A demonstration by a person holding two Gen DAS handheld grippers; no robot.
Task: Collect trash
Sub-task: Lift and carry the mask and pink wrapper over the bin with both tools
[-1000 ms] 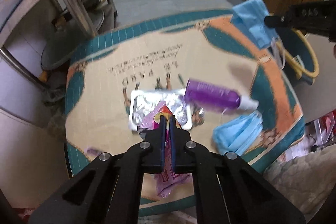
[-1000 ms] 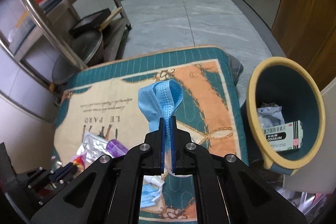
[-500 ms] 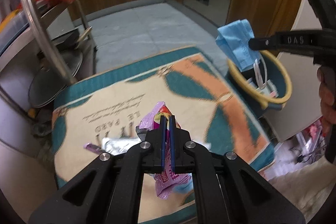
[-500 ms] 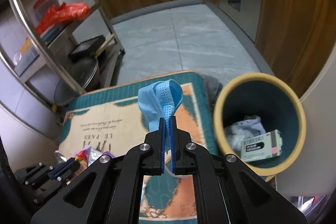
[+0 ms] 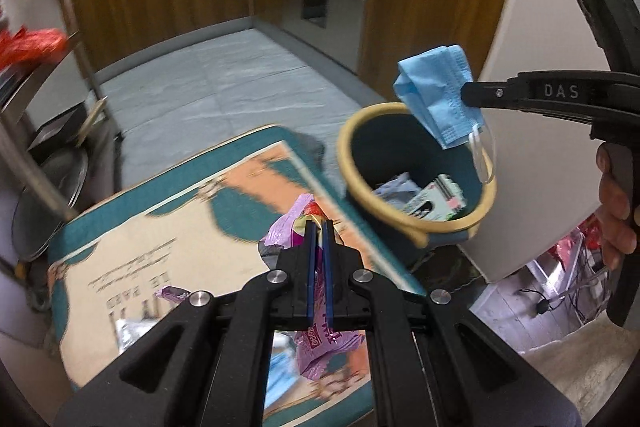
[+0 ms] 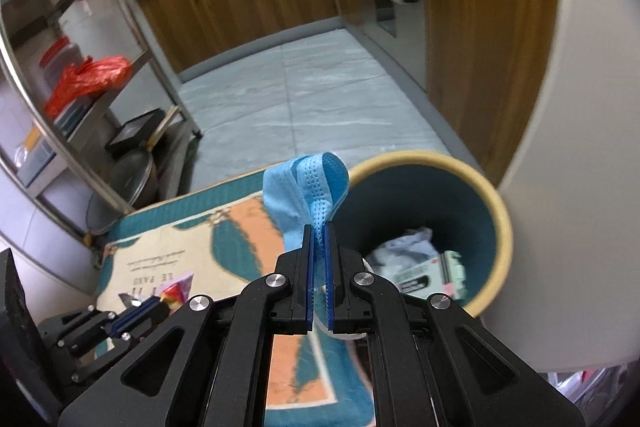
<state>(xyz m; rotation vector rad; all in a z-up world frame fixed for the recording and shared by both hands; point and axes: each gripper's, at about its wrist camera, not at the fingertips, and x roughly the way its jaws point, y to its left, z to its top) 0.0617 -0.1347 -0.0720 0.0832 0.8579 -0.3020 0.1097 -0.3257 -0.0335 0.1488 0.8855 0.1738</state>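
Two loads airborne: right hand-held gripper (image 6: 318,251) clenching blue face mask (image 5: 438,99), now over bin (image 5: 416,229) at frame right; left hand-held gripper (image 5: 318,247) clenching purple wrapper (image 5: 286,229), probably next in.

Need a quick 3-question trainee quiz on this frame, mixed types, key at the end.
1. True or false: the right gripper is shut on a blue face mask.
2. What does the left gripper hold? A) purple bottle B) pink snack wrapper C) foil sheet
3. Fill in: the mask hangs over the rim of the ____, which already holds a medicine box.

Key: 1 true; 2 B; 3 bin
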